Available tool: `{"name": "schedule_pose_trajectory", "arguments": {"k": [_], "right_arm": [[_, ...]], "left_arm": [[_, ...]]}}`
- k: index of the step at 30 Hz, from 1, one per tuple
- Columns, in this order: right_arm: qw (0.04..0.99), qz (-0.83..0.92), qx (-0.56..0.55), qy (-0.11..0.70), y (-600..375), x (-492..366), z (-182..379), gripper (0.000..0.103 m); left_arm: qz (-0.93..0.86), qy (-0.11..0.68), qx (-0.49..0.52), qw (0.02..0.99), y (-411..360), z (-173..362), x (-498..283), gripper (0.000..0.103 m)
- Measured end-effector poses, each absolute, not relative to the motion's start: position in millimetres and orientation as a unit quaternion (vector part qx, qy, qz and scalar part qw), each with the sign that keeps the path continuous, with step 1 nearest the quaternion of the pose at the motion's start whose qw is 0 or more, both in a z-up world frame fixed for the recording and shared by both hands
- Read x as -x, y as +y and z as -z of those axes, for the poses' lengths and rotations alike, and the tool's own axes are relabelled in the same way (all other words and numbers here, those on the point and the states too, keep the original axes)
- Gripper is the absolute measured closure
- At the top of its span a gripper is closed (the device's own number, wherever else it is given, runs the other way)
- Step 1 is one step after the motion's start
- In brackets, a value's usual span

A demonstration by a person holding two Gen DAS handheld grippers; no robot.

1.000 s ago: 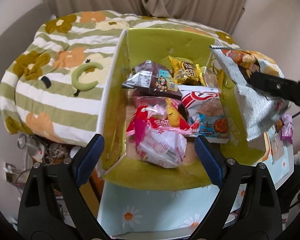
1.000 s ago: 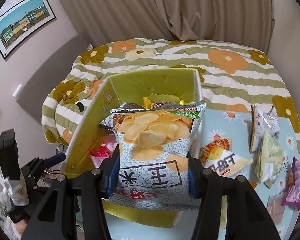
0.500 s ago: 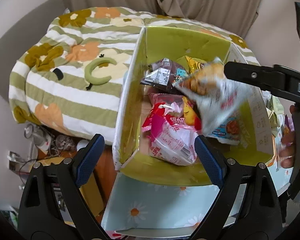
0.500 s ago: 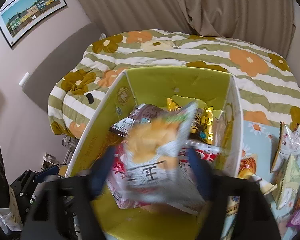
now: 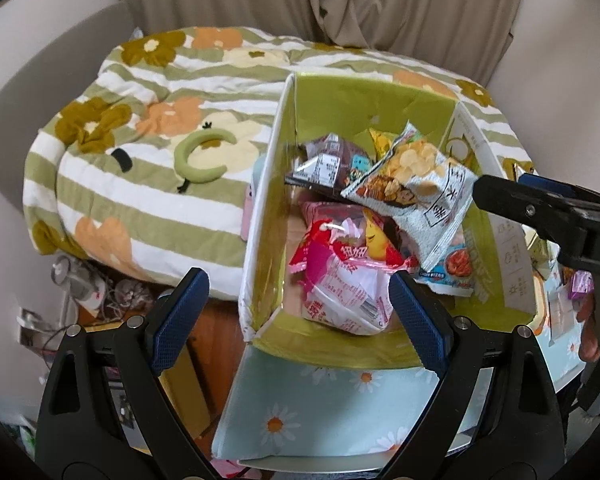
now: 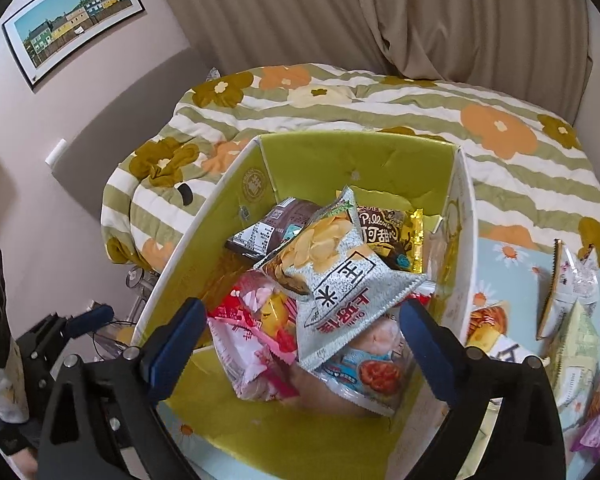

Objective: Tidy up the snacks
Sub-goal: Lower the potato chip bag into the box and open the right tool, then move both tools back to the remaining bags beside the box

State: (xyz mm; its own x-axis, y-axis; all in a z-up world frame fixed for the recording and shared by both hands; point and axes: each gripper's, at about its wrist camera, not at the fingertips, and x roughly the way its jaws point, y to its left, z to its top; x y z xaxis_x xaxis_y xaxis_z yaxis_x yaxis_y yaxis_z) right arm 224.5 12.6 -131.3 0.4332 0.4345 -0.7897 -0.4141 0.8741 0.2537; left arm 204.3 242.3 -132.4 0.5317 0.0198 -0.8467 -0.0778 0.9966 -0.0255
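Observation:
A white cardboard box with a green inside stands on the table and holds several snack bags. A grey chip bag lies loose and tilted on top of the pile, touching no pads. Under it are a pink-red bag, a brown bag and a gold bag. My right gripper hangs open over the box with its pads apart from the chip bag. My left gripper is open and empty at the box's near edge.
Several loose snack bags lie on the daisy-print tablecloth right of the box. A striped flowered quilt covers the bed behind and left. Clutter sits on the floor at the left.
The right gripper opened and let go of the chip bag, which dropped into the box onto the other snacks. The left gripper stayed open and nearly still.

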Motion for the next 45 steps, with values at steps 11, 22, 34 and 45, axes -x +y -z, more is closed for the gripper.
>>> {"name": "schedule_pose_trajectory", "arguments": {"k": [11,22,34,45], "right_arm": [[0.879,-0.233,-0.031,0.414,-18,-180,91,0.006],[0.911,-0.129,-0.050,0.387,-101,-127,79,0.006],[0.907,-0.062,-0.074,0.409,-252,-118,92,0.006],[0.879,-0.051,-0.085,0.466,-352,-145,146,0.006]], "left_arm": [[-0.003,0.440,-0.001,0.898,218,93,-183,0.012],[0.077,0.406,-0.015,0.910,147,74,-170,0.012],[0.113,0.438,0.001,0.892,14,93,-167,0.012],[0.079,0.499,0.019,0.863,-70,156,-175,0.012]]}}
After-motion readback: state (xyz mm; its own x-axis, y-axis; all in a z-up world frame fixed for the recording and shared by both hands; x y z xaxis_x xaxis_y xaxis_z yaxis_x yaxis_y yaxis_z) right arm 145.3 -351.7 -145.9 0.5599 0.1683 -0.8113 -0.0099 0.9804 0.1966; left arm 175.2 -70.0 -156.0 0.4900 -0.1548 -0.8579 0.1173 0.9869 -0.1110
